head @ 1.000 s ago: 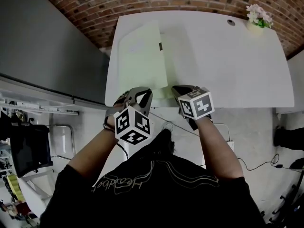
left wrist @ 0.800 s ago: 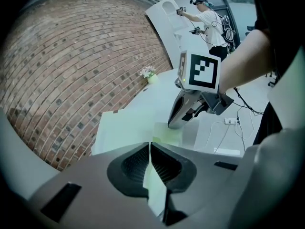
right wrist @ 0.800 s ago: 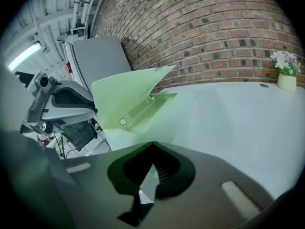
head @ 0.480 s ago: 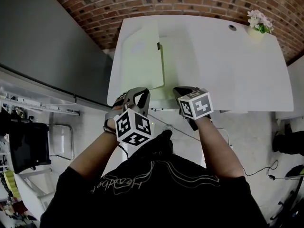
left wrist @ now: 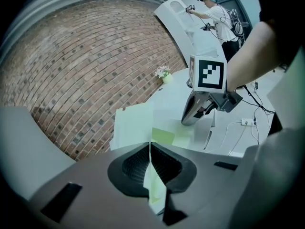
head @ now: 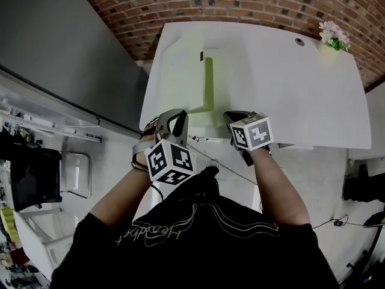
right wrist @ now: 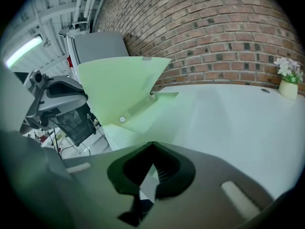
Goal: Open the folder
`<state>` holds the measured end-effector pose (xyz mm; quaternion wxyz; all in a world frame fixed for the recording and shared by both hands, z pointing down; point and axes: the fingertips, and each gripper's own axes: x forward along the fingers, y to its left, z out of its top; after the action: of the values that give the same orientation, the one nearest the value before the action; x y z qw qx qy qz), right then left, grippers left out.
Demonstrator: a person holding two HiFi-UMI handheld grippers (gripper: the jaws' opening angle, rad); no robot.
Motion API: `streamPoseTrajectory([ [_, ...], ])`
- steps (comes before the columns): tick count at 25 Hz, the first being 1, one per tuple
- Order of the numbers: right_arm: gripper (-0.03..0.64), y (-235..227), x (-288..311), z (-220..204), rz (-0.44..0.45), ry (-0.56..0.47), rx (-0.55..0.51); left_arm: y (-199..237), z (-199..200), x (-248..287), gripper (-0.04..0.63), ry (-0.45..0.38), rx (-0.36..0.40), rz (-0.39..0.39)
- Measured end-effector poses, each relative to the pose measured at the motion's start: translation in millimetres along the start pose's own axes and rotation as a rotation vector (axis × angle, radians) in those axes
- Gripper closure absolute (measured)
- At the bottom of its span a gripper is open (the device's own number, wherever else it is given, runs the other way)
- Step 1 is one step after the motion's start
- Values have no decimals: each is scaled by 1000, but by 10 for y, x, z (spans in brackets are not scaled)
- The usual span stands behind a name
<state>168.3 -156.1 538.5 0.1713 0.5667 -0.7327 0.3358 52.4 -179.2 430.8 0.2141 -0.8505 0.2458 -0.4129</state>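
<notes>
A pale green folder (head: pixel 183 77) lies at the near left of the white table (head: pixel 301 95). Its front cover (right wrist: pixel 116 87) stands lifted off the yellow-green inside (head: pixel 209 83) and tilts to the left. My left gripper (head: pixel 176 118) is shut on the cover's near edge; in the left gripper view (left wrist: pixel 150 144) the thin green sheet (left wrist: pixel 153 187) runs down between the closed pads. My right gripper (head: pixel 233 115) sits at the table's near edge, shut on the folder's lower sheet (right wrist: pixel 148 184). A small button (right wrist: pixel 122 119) shows on the raised cover.
A small pot of flowers (head: pixel 332 34) stands at the table's far right corner, next to a round cable hole (head: pixel 299 41). A brick wall (head: pixel 240 2) runs behind the table. A grey panel (head: pixel 60 53) stands to the left. Cables (left wrist: pixel 243 123) lie on the floor.
The front cover has swung up further and stands steeper. My left gripper has risen a little with it. The right gripper has kept still.
</notes>
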Motion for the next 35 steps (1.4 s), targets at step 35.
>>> streamPoseTrajectory([
  [35,617,-32,8,-8,-29,40,17,852,-462,-380,586,-19,-410,144],
])
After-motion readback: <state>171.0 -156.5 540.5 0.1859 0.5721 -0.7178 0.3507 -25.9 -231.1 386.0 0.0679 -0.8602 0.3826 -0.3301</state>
